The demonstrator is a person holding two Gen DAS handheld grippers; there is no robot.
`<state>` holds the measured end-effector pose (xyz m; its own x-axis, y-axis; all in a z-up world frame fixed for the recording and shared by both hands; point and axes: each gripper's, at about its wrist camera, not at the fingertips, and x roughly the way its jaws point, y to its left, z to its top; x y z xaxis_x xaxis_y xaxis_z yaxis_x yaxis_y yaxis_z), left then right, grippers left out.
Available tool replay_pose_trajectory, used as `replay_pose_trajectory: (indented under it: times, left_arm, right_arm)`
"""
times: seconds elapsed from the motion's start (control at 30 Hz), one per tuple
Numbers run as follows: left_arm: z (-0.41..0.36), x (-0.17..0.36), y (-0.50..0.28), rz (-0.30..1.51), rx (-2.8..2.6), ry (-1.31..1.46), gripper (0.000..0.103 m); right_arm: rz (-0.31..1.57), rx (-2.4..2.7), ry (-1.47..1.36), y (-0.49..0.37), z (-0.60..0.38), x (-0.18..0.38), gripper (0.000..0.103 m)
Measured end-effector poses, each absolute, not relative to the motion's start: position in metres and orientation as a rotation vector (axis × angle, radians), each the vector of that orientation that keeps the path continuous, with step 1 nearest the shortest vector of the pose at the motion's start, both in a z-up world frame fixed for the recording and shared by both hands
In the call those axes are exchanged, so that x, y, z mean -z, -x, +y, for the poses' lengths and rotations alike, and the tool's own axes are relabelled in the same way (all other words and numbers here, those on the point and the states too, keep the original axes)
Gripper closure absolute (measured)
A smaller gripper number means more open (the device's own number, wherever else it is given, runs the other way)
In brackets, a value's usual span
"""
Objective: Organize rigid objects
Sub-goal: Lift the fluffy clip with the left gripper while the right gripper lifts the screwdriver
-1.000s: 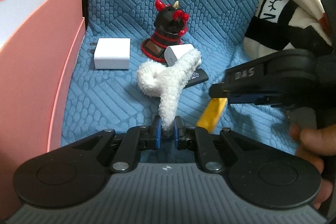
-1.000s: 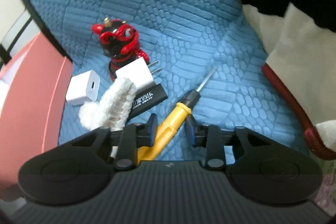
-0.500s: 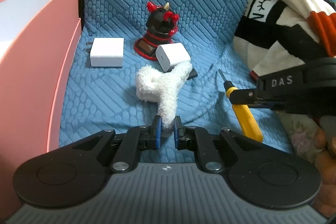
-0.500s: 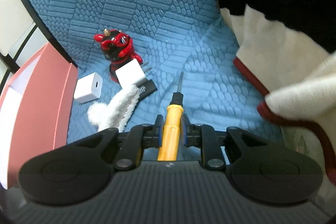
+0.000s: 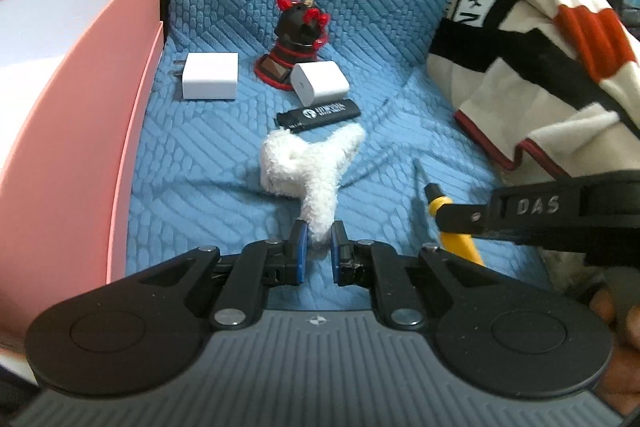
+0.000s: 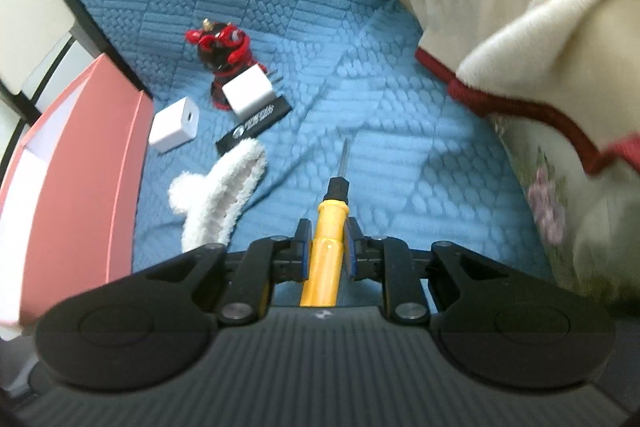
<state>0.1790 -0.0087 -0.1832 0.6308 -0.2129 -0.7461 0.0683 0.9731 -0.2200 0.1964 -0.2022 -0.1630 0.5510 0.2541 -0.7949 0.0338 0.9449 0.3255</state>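
A tall pink box (image 5: pixel 80 131) stands at the left edge of the blue quilted cushion (image 5: pixel 192 163). The left tool (image 5: pixel 318 247) pinches a fluffy white fabric piece (image 5: pixel 308 167) near the middle; to its right, the right tool (image 6: pixel 328 247) clamps a yellow-handled screwdriver (image 6: pixel 330 223).

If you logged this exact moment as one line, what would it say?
left gripper: shut on white fluffy sock | right gripper: shut on yellow screwdriver | chargers, black stick, figurine: on blue cushion
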Motion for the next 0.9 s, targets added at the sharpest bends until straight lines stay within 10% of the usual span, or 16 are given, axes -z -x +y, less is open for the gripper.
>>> replay_pose_trajectory:
  times: [0.7, 0.9]
  left_arm:
    - [-0.011, 0.182, -0.192, 0.861, 0.148, 0.140, 0.088]
    - [-0.013, 0.181, -0.200, 0.851, 0.125, 0.107, 0.068]
  right_arm:
    - [1.049, -0.190, -0.419, -0.198, -0.204, 0.184, 0.079]
    - [1.050, -0.201, -0.358, -0.200, -0.194, 0.185, 0.082]
